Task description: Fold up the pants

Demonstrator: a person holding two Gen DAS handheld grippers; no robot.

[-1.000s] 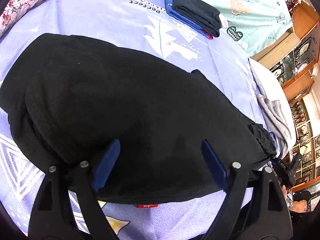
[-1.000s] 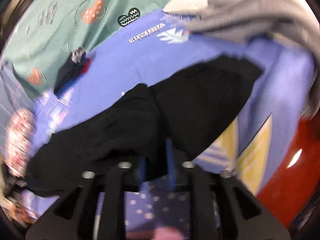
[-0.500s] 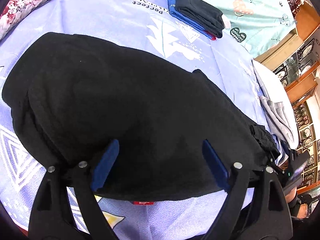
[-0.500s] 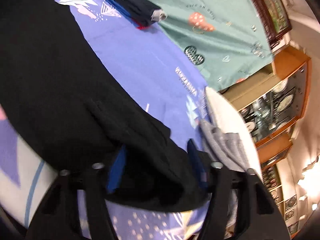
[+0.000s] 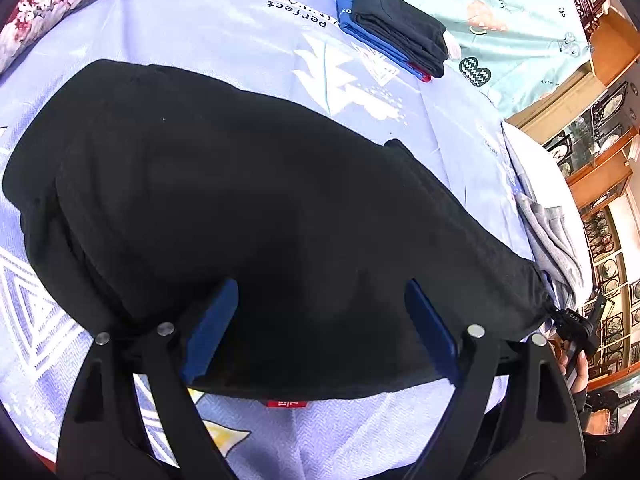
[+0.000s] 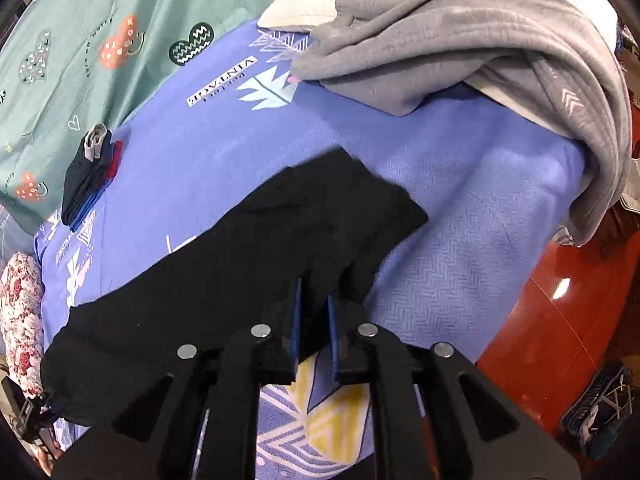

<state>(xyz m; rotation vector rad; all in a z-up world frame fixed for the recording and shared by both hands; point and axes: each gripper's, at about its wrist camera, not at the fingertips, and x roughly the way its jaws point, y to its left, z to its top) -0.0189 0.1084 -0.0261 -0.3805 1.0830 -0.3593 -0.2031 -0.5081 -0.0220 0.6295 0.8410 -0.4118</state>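
Observation:
Black pants [image 5: 260, 216] lie spread across the lilac bedsheet [image 5: 224, 36], a red label at their near edge. My left gripper [image 5: 320, 304] is open, its blue pads [image 5: 210, 324] resting over the near edge of the pants, nothing between them. In the right wrist view the pants [image 6: 248, 256] run from lower left to centre. My right gripper [image 6: 312, 304] is shut on the pants' end, cloth pinched between its pads. The right gripper also shows at the pants' far right end in the left wrist view [image 5: 576, 324].
A stack of folded dark and blue clothes [image 5: 396, 32] sits at the far side of the sheet, also in the right wrist view [image 6: 88, 176]. Grey garments [image 6: 460, 40] drape over a white pillow at right. A floral pillow [image 5: 52, 4] lies at left. A mint sheet [image 6: 80, 32] lies beyond.
The right gripper swung around while staying closed on the pants' end; its view went from blur to steady. The left gripper stayed open in place over the pants.

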